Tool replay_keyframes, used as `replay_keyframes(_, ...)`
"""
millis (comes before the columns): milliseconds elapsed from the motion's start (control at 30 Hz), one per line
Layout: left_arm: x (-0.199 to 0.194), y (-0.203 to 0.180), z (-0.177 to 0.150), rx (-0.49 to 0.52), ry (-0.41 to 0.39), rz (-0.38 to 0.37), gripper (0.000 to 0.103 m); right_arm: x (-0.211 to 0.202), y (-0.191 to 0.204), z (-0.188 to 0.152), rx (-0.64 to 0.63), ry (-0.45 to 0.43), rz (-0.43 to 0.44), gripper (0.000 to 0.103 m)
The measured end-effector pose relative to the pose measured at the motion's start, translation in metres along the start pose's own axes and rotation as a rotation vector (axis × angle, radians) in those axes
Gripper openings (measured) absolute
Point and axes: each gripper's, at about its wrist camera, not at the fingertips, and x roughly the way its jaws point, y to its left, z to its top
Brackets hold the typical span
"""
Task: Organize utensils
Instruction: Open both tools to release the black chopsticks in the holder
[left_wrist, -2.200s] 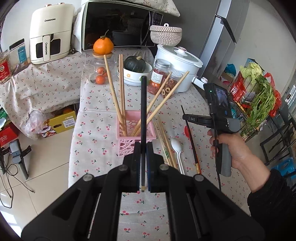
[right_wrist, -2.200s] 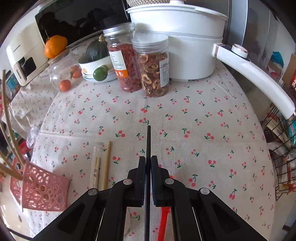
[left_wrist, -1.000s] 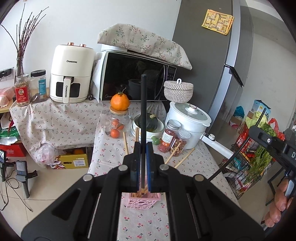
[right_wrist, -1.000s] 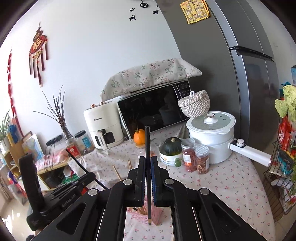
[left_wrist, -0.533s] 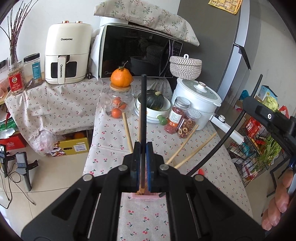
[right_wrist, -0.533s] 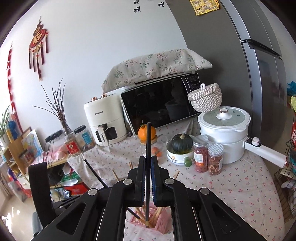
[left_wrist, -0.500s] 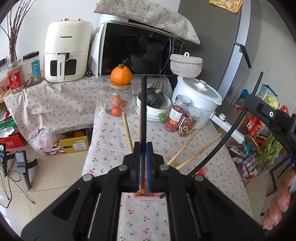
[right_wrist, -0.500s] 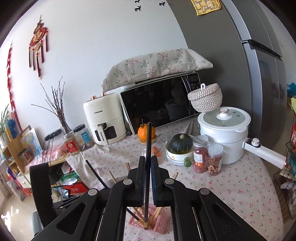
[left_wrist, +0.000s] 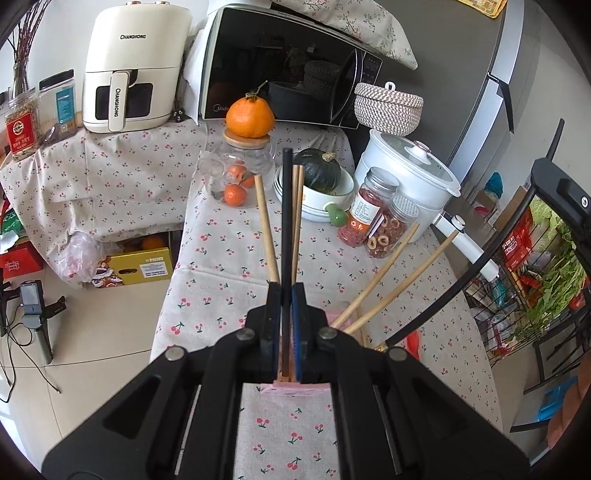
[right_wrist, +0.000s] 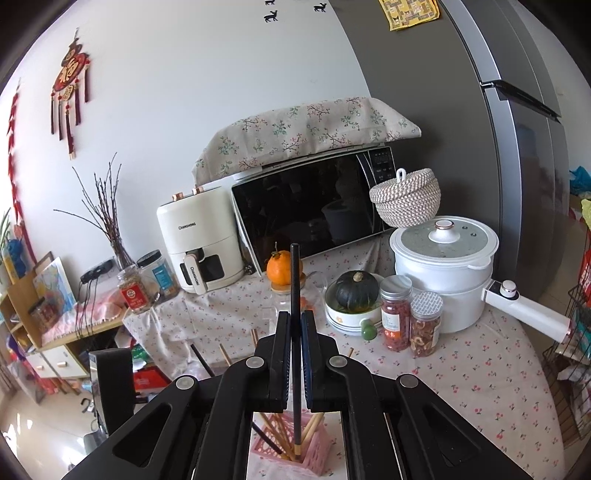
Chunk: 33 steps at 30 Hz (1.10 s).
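Note:
My left gripper (left_wrist: 283, 295) is shut on a black chopstick (left_wrist: 285, 221) held upright, its lower end down in the pink basket (left_wrist: 295, 388). Several wooden chopsticks (left_wrist: 384, 275) stand in that basket. My right gripper (right_wrist: 294, 325) is shut on a second black chopstick (right_wrist: 294, 280), whose gold tip reaches into the pink basket (right_wrist: 314, 456) among the wooden chopsticks (right_wrist: 273, 432). The right gripper's chopstick also shows in the left wrist view (left_wrist: 461, 280), slanting into the basket. The left gripper's body (right_wrist: 110, 384) shows at the left of the right wrist view.
On the cherry-print tablecloth (left_wrist: 229, 288) stand a glass jar with an orange on top (left_wrist: 249, 118), a bowl with a green squash (left_wrist: 319, 173), two spice jars (left_wrist: 369, 210) and a white pot (left_wrist: 406, 173). A red utensil (left_wrist: 412, 341) lies right of the basket. Microwave and air fryer stand behind.
Both grippers have come down toward the pink basket with their black chopsticks. The ends of both chopsticks now sit lower inside the basket.

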Motion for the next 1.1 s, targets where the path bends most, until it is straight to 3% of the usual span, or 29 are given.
replay_keyframes(200,0.004,0.001,0.001,-0.012,0.001,-0.02,0.006,0.016,0.003,-0.006,-0.029,0.044,-0.011,0.006)
replay_keyframes(467,-0.013,-0.002,0.004,-0.006,-0.032,-0.048,0.007,0.053,0.006,-0.031,-0.051,0.176,-0.018,0.006)
replay_keyframes(733,-0.023,0.0,-0.001,0.016,-0.017,-0.041,0.024,0.065,-0.005,-0.039,-0.004,0.215,-0.014,0.008)
replay_keyframes(867,-0.025,0.003,-0.003,0.008,0.008,-0.031,0.03,0.054,-0.007,-0.033,0.011,0.197,0.002,0.022)
replay_keyframes(1000,-0.03,0.003,-0.006,-0.002,0.021,-0.024,0.049,0.034,-0.011,-0.025,0.009,0.167,0.008,0.036)
replay_keyframes(1100,-0.034,-0.001,-0.011,0.008,0.042,-0.025,0.057,0.017,-0.02,-0.022,0.017,0.157,0.005,0.044)
